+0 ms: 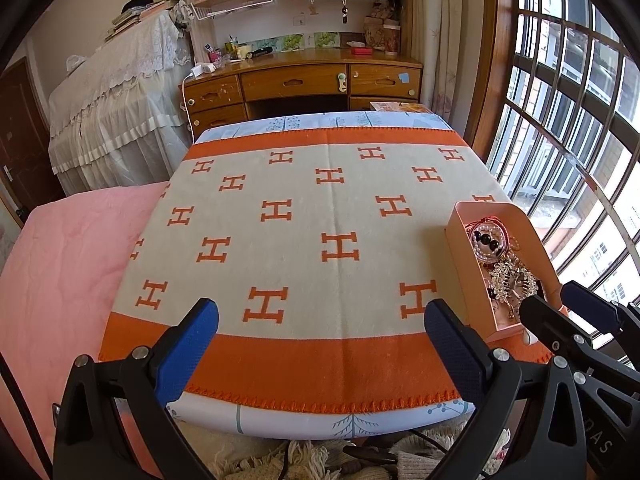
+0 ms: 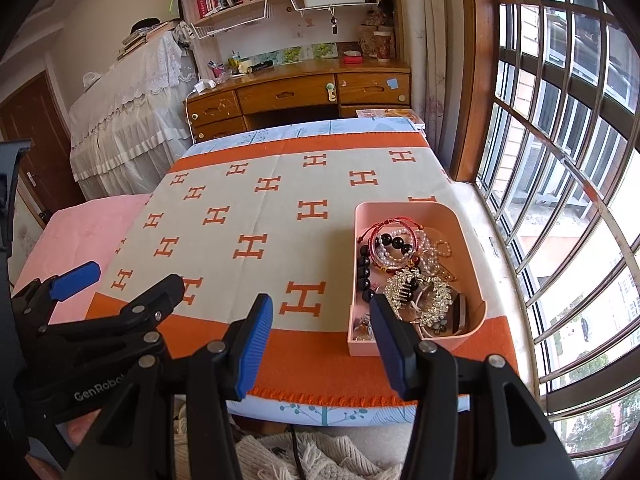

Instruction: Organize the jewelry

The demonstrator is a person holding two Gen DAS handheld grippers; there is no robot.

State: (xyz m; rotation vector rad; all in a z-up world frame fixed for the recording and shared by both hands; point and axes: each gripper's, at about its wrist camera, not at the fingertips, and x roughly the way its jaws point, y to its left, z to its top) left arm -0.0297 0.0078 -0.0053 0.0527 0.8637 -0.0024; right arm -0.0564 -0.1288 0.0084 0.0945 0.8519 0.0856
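A pink tray (image 2: 400, 206) stands on the right side of the orange and cream H-patterned blanket (image 2: 240, 220). It is full of tangled jewelry: red cord and pearl bracelets (image 2: 390, 242), black beads (image 2: 364, 270) and a rhinestone hair clip (image 2: 418, 294). My right gripper (image 2: 322, 320) hovers open over the blanket's front orange band, nothing between its fingers; its right finger overlaps the tray's near left corner. My left gripper (image 1: 322, 324) is wide open and empty above the front edge, left of the tray (image 1: 468, 264). Each gripper shows in the other's view: the right gripper (image 1: 558, 300), the left gripper (image 2: 126, 280).
Pink bedding (image 1: 60, 260) lies left of the table. A wooden desk (image 1: 300, 80) with shelves stands behind it, next to a lace-covered piece of furniture (image 1: 120, 100). A barred window (image 2: 560, 160) runs close along the right. Knitted fabric (image 2: 320, 456) lies below the front edge.
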